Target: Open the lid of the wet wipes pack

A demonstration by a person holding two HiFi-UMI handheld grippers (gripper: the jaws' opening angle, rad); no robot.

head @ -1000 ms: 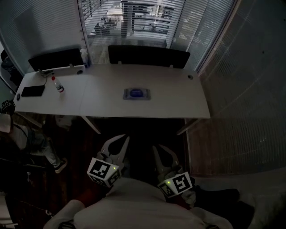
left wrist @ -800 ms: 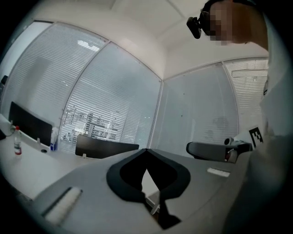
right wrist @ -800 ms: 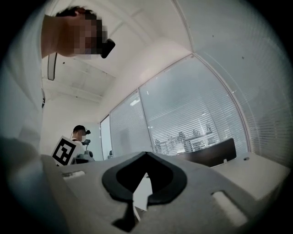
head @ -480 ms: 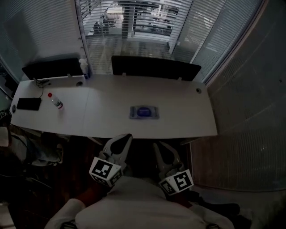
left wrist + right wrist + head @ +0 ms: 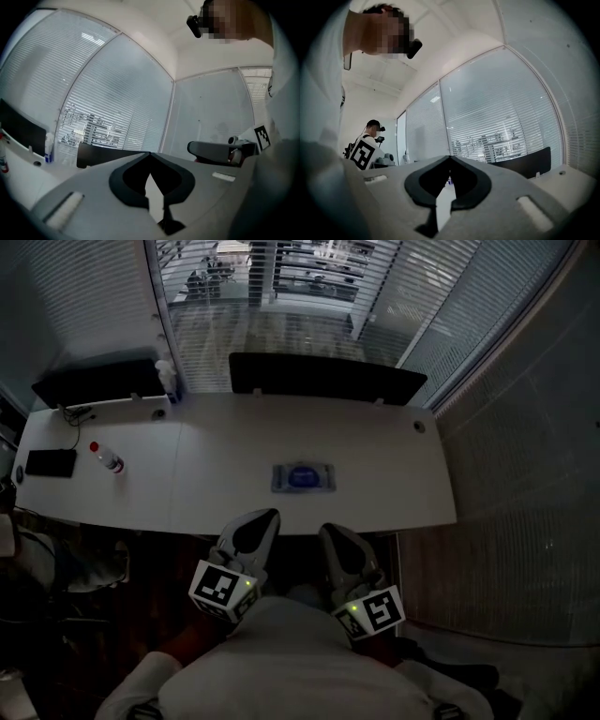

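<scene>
The wet wipes pack lies flat in the middle of the white table, grey with a blue lid that is down. My left gripper and right gripper are side by side just short of the table's near edge, below the pack and apart from it. Both point level toward the table. In the left gripper view the jaws meet at their tips with nothing between them. The right gripper shows the same in its own view. The pack is hidden in both gripper views.
A small bottle with a red cap and a black phone lie at the table's left end. Two dark panels and a white bottle stand along the far edge, with window blinds behind them.
Both grippers have moved forward toward the table and its near edge now lies just ahead of their tips. The pack has not moved on the table. The jaws stayed shut.
</scene>
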